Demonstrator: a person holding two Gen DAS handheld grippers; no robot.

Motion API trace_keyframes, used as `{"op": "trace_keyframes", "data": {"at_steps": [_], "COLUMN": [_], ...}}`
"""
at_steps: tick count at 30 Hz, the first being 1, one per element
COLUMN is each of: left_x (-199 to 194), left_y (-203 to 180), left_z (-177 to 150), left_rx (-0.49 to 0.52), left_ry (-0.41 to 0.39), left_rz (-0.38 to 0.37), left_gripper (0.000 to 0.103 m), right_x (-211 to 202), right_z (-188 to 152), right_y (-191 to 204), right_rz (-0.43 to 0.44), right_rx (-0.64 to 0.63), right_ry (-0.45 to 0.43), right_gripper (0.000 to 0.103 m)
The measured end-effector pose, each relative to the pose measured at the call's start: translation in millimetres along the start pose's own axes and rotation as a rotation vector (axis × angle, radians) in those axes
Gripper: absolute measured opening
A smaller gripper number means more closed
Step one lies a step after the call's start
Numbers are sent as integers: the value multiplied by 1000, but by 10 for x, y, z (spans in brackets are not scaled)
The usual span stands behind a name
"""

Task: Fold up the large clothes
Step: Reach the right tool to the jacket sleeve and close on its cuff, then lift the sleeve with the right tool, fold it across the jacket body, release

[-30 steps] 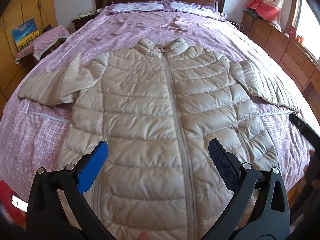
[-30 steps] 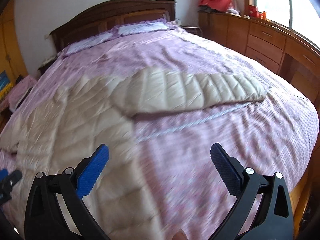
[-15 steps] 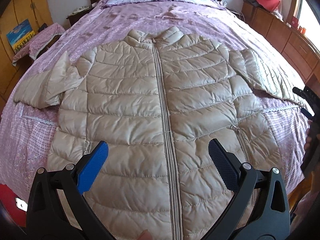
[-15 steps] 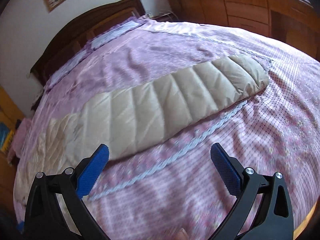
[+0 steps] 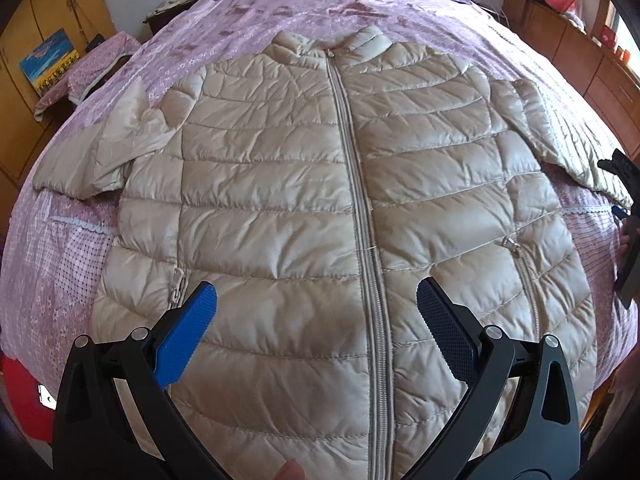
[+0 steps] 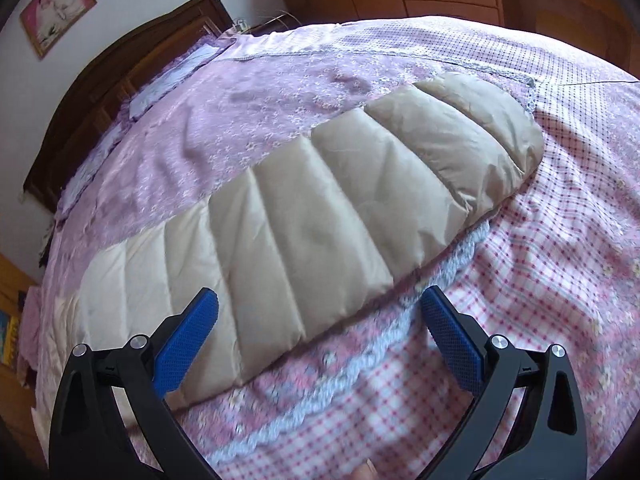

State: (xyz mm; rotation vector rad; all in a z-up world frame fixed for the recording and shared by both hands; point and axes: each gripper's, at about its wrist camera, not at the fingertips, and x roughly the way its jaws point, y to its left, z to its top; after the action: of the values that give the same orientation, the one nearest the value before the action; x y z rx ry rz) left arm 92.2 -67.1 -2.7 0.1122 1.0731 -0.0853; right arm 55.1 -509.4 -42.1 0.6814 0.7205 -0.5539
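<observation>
We hold the left gripper [image 5: 316, 324] above the lower half of the jacket [image 5: 280, 200], its blue pads [image 5: 186, 334] spread wide with nothing between them. The jacket is a beige quilted puffer, and it lies face up and flat on the bed [image 5: 60, 264], filling the middle of the left wrist view. Its collar [image 5: 328, 42] points toward the top of the frame and its hem runs off the bottom edge. The zipper [image 5: 362, 208] is closed and runs down the middle, passing between our pads nearer the right one. A pocket zipper [image 5: 178, 286] sits just beside the left pad, and another [image 5: 520, 264] shows at the lower right. The left sleeve [image 5: 100, 152] is bunched and wrinkled at the middle left of the frame. The right sleeve [image 5: 568, 144] stretches out toward the right edge, where part of the right gripper [image 5: 628, 216] shows as a dark shape.

In the right wrist view the right gripper [image 6: 320, 324] is also wide open and holds nothing. It hangs over the right sleeve [image 6: 340, 208], which lies flat and runs from the lower left up to its cuff [image 6: 492, 128] at the upper right. The left pad [image 6: 186, 338] is over the sleeve, and the right pad [image 6: 452, 340] is over the pink checked bedspread [image 6: 540, 280] beside a strip of lace trim [image 6: 360, 364]. A dark wooden headboard [image 6: 120, 64] stands at the upper left, with a framed picture [image 6: 58, 8] on the wall above it. A fingertip [image 5: 290, 470] shows at the bottom edge of the left wrist view.
</observation>
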Motion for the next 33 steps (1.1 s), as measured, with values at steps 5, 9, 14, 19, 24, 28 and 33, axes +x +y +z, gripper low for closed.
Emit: {"op": "trace_keyframes", "data": {"at_steps": [5, 9, 14, 19, 24, 28, 33], "left_x": [101, 144, 173, 216, 210, 165, 96], "left_y": [-38, -76, -92, -85, -79, -52, -17], "left_z": [-20, -52, -80, -96, -115, -122, -124], "left_rx": [15, 30, 32, 27, 26, 23, 35], "left_ry": [30, 43, 57, 67, 61, 54, 34], "left_rz": [-1, -12, -20, -27, -33, -45, -44], "left_gripper": [99, 99, 99, 99, 99, 99, 99], "right_x": [-3, -122, -333, -574, -858, -1062, -1287], "right_z": [55, 77, 96, 72, 28, -36, -121], "right_y": [-53, -121, -105, 44, 328, 562, 856], "right_rz": [-30, -22, 48, 95, 153, 216, 315], "right_rx": [-14, -18, -40, -77, -145, -191, -227], "right_ry": [-16, -44, -81, -116, -165, -187, -186], "right_gripper": [60, 27, 10, 9, 6, 5, 5]}}
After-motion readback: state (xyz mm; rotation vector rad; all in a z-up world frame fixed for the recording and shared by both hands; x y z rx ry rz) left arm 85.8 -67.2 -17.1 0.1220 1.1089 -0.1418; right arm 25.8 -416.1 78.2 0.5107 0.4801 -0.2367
